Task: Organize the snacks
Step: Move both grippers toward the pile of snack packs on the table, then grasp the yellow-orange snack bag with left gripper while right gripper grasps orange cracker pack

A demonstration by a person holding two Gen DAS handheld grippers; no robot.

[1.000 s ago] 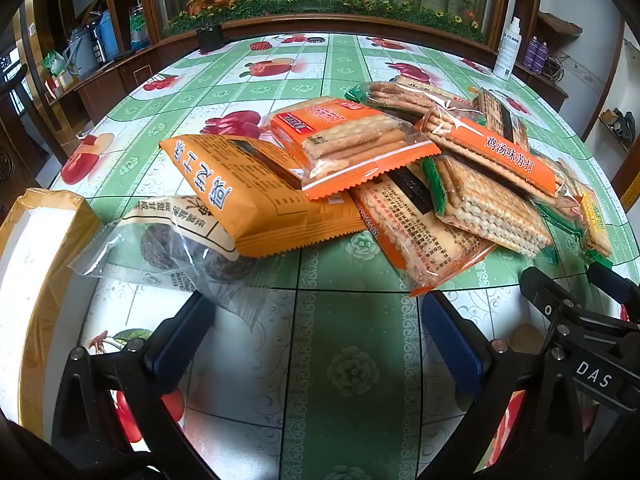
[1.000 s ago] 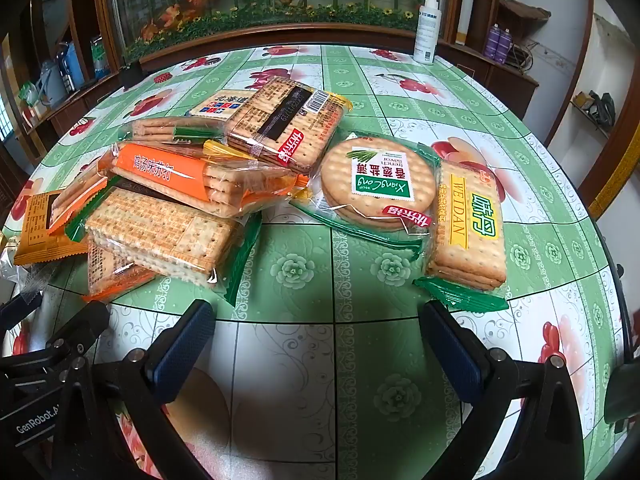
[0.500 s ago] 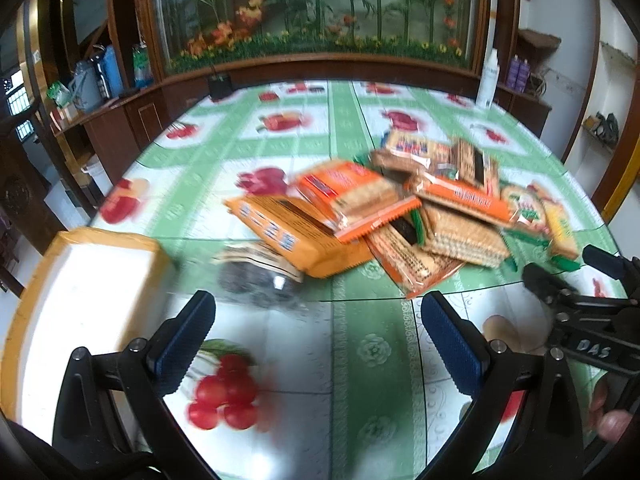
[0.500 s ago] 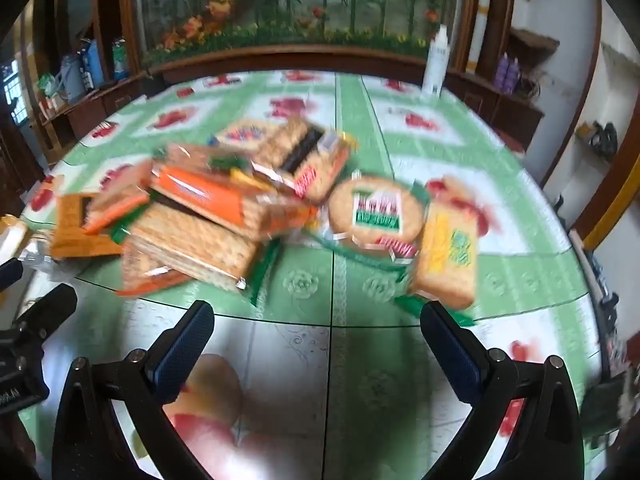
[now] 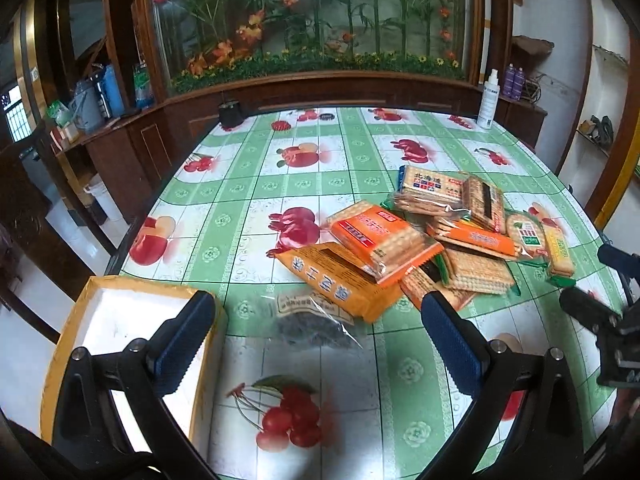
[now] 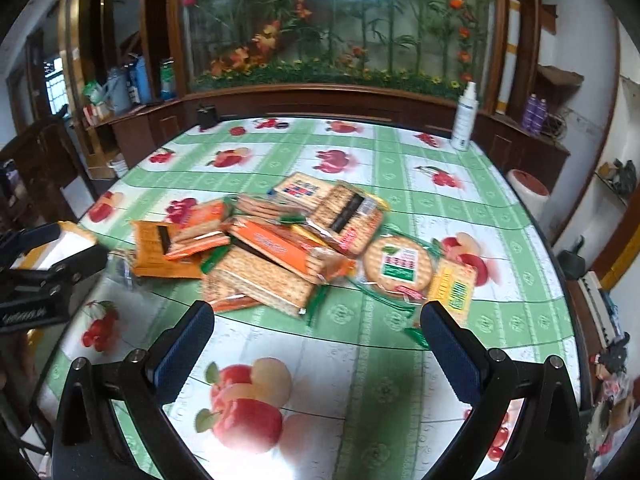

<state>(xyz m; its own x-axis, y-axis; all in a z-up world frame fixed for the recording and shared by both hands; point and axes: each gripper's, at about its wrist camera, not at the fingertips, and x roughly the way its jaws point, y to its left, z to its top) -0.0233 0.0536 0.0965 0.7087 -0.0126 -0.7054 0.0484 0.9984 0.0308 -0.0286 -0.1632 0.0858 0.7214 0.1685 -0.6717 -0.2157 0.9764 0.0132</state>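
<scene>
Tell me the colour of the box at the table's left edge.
The box has a yellow-orange rim and white inside, clearest in the left wrist view.

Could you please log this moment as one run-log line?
left gripper: open, empty | right gripper: open, empty | snack pile: on table, untouched | box: empty

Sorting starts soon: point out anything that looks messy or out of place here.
The snack packets lie in a jumbled, overlapping heap on the table, not in the yellow-rimmed box. A clear bag of dark pieces sits apart. No damage visible.
</scene>
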